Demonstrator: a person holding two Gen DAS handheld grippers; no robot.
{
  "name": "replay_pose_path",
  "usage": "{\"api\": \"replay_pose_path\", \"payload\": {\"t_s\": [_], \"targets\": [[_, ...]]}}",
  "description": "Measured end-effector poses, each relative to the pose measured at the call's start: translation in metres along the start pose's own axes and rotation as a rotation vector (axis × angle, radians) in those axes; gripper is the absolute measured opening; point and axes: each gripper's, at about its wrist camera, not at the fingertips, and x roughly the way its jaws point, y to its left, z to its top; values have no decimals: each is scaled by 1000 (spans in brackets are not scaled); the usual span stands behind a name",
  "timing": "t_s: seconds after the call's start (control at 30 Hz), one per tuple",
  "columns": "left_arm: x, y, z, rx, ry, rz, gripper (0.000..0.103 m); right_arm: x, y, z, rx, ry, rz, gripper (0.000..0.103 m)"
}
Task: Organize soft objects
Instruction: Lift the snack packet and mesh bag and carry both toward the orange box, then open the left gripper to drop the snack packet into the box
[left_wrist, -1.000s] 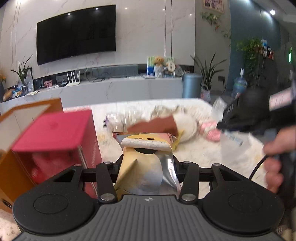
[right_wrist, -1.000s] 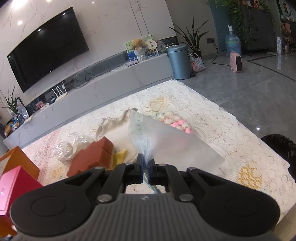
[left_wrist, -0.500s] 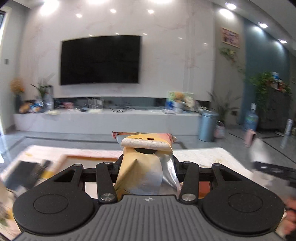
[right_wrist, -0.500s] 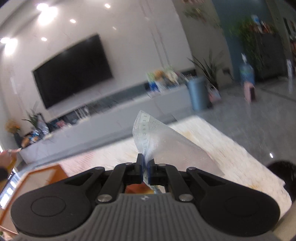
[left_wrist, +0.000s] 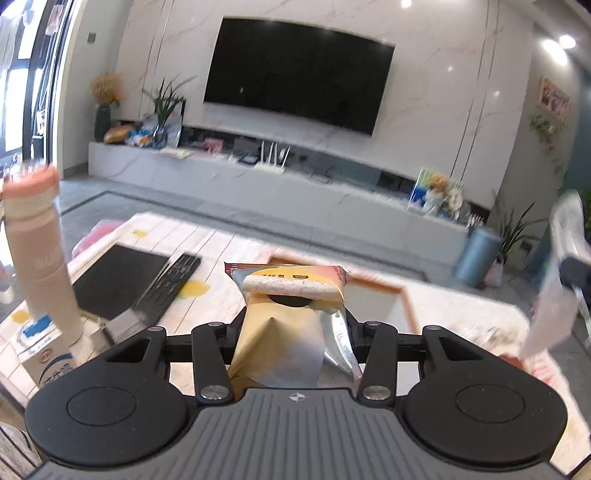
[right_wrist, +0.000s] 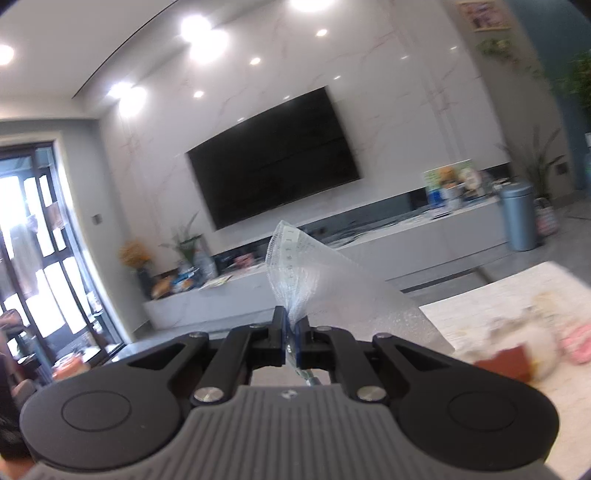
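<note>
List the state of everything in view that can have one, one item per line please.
Left gripper: fingers clamped on the yellow snack packet, held up off the table.
Right gripper: fingers shut on the clear bubble-wrap bag, lifted.
Television: screen dark, off.
Pink-capped bottle: upright, cap on.
Orange-rimmed box: open at the top.

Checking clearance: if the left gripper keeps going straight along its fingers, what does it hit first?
Likely the orange-rimmed box on the table just past the snack pack that the left gripper holds. Depth is unclear under the blur; it may pass over the rim.
</note>
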Motion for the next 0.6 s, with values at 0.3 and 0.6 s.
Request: {"api": "replay_pose_path", "payload": {"t_s": [0.3, 0.6], "targets": [[32, 2, -34, 113, 132, 25, 52, 76, 41, -50, 14, 148, 11, 2], [39, -21, -52, 254, 163, 129, 53, 100, 39, -77, -59, 225, -83, 2]]}}
